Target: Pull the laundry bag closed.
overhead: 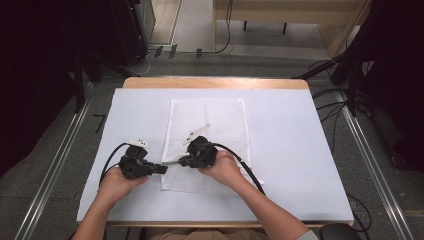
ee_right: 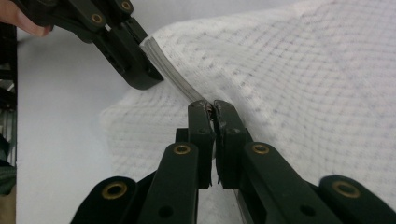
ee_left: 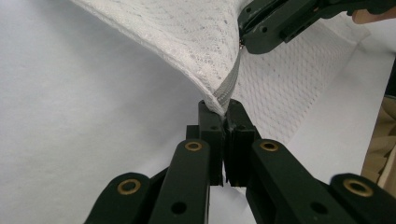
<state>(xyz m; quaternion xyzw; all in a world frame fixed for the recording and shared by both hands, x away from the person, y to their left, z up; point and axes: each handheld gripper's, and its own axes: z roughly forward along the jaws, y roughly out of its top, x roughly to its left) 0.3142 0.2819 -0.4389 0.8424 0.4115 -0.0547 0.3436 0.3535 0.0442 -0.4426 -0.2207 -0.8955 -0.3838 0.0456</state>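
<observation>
A white mesh bag [overhead: 210,120] lies flat on the pale table cover [overhead: 295,150], with its near-left corner lifted. Along that raised edge runs a grey zipper [ee_left: 227,86], also in the right gripper view [ee_right: 170,77]. My left gripper [overhead: 162,169] is shut on the zipper's end [ee_left: 225,109]. My right gripper [overhead: 181,161] is shut on the zipper a short way along, where a small metal pull shows at its tips [ee_right: 211,106]. The two grippers face each other, tips close together. The right gripper [ee_left: 243,41] shows at the top of the left gripper view, and the left gripper [ee_right: 140,51] at the upper left of the right gripper view.
The table's wooden far edge [overhead: 215,82] shows beyond the cover. Metal rails [overhead: 55,165] run along the floor on both sides, with cables [overhead: 330,105] at the right. Black cables trail from both grippers across the cover.
</observation>
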